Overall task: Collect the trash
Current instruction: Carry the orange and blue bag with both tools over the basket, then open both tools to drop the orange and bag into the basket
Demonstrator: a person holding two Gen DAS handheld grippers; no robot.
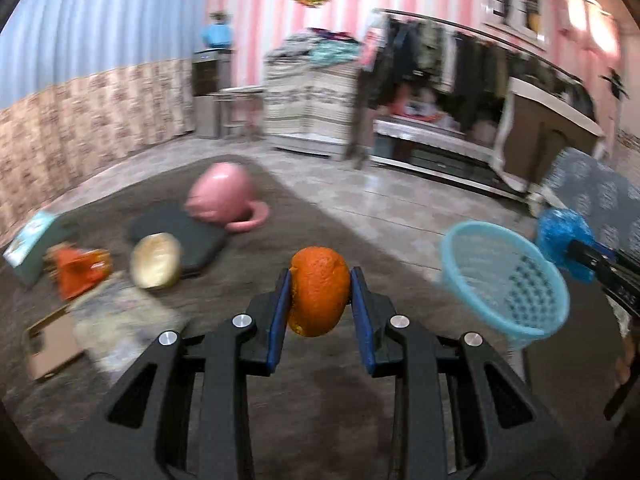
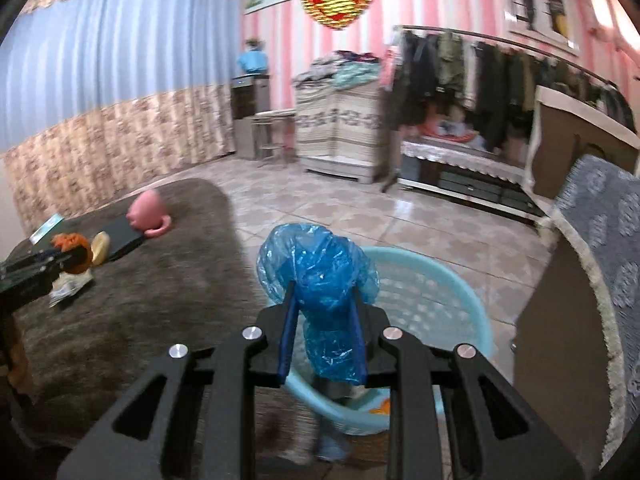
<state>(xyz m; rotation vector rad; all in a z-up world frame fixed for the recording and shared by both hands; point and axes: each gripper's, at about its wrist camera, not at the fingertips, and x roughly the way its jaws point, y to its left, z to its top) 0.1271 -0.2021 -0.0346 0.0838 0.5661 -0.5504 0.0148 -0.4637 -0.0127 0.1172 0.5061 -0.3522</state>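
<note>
The left gripper (image 1: 320, 292) squeezes an orange peel (image 1: 319, 291), middle of its frame. The right gripper (image 2: 324, 320) pinches a blue plastic bag (image 2: 320, 280) above the basket (image 2: 460, 292). The peel might slip and miss.

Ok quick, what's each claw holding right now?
Left gripper: closed on a round piece of orange peel.
Right gripper: closed on a crumpled blue plastic bag.

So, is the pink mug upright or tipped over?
Tipped over. The pink mug lies on its side on the brown rug, its handle resting against the rug.
</note>
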